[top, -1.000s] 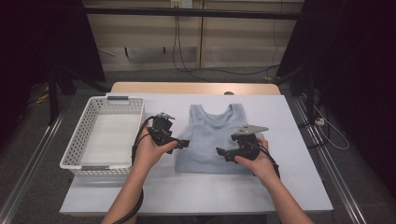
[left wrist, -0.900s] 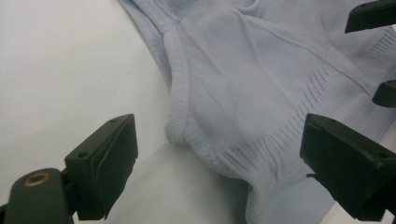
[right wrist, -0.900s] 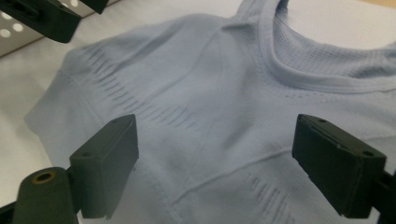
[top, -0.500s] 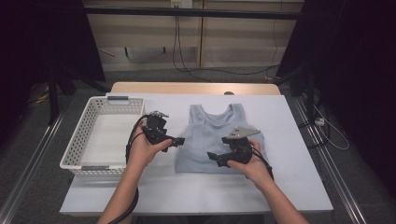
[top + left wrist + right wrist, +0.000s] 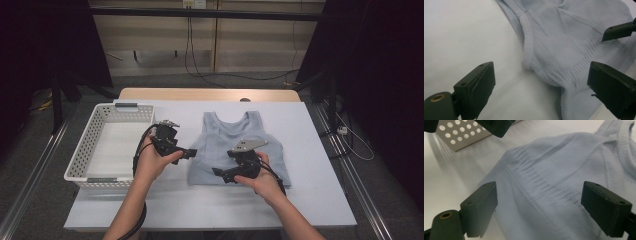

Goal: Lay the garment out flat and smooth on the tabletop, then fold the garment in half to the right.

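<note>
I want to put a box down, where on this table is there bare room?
Free: the table right of the tank top, and the front strip near the person. The white basket looks empty. Crowded: between basket and top, where the left gripper hovers.

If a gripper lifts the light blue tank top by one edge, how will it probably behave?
The tank top lies flat with soft wrinkles and a ribbed hem, so it is probably floppy and would hang and fold from the pinched point. The thin knit suggests it is light. Pushed across the smooth white table, it would likely bunch up rather than slide as one piece.
</note>
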`<state>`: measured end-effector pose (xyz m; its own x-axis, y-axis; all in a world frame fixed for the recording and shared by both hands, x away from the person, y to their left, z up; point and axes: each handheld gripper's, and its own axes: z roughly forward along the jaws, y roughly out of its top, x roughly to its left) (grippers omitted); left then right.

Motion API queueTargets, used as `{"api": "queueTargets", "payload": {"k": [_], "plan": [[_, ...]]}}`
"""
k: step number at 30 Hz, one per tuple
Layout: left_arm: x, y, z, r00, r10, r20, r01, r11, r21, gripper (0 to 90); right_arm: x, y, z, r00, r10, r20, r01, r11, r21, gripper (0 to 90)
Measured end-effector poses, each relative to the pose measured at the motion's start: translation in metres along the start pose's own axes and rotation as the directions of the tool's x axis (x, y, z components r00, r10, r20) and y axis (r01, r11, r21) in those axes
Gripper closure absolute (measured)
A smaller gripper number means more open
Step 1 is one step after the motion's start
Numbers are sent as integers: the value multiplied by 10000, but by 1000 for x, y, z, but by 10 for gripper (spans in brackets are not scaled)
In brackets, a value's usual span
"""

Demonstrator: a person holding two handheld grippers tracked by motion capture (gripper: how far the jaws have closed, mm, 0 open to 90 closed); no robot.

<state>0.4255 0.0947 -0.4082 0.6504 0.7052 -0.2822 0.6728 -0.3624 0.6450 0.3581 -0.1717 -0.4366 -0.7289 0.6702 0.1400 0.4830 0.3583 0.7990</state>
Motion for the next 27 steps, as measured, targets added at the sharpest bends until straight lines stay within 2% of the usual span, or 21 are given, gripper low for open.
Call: {"api": "queueTargets", "payload": {"k": [3, 10, 14, 21, 25, 27], "plan": [[-1, 0, 0, 10000, 25, -61, -25, 10000, 7, 79, 3, -1, 1, 10000, -53, -76, 54, 9999, 115, 134], [-3, 1, 2, 10000, 26, 13, -26, 10000, 28, 75, 5, -2, 0, 9999, -124, -57, 124, 9999, 85, 133], [-2, -1, 4, 10000, -63, -78, 63, 10000, 52, 73, 6, -1, 0, 9998, -154, -95, 154, 9999, 26, 134], [0, 2, 7, 9999, -53, 103, 52, 9999, 98, 72, 8, -1, 2, 9996, -198, -177, 198, 9998, 42, 137], [1, 5, 10, 9996, -245, 163, 245, 9997, 17, 72, 10, -2, 1, 9994, -220, -250, 221, 9998, 28, 137], [2, 5, 10, 9993, -225, 301, 221, 9997, 142, 72, 13, -4, 0, 9992, -233, -310, 235, 9997, 53, 136]]}}
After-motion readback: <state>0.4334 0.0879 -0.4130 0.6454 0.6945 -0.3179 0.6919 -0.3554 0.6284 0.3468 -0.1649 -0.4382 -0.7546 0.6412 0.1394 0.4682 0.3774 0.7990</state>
